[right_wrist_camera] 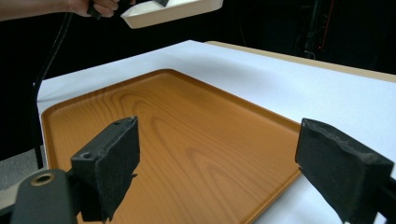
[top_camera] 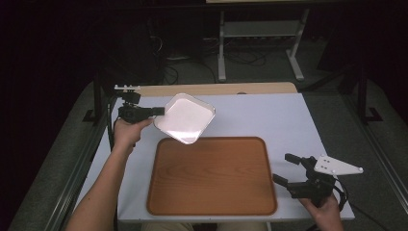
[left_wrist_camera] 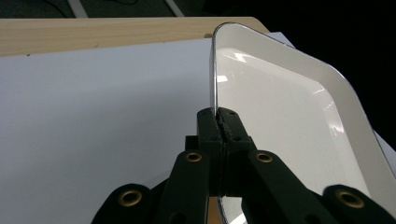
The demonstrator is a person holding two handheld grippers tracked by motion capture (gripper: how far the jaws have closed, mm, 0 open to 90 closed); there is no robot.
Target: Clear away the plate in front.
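Note:
A white square dish (top_camera: 184, 118) hangs tilted in the air above the table's far left, with my left gripper (top_camera: 157, 111) shut on its left rim. In the left gripper view the jaws pinch the dish's edge (left_wrist_camera: 214, 84) and its glossy inside (left_wrist_camera: 285, 121) faces right. A wooden tray (top_camera: 211, 175) lies flat on the white table, just below and in front of the dish. My right gripper (top_camera: 287, 169) stands open at the tray's right edge, nothing between its pads (right_wrist_camera: 112, 158). The right gripper view shows the tray (right_wrist_camera: 177, 135) and the dish (right_wrist_camera: 168, 10) held high.
The table (top_camera: 269, 118) is covered in white, with a bare wooden strip (top_camera: 216, 88) along its far edge. Behind it stand a white frame's legs (top_camera: 222, 48) and cables on a dark floor. White surface lies open to the right of the tray.

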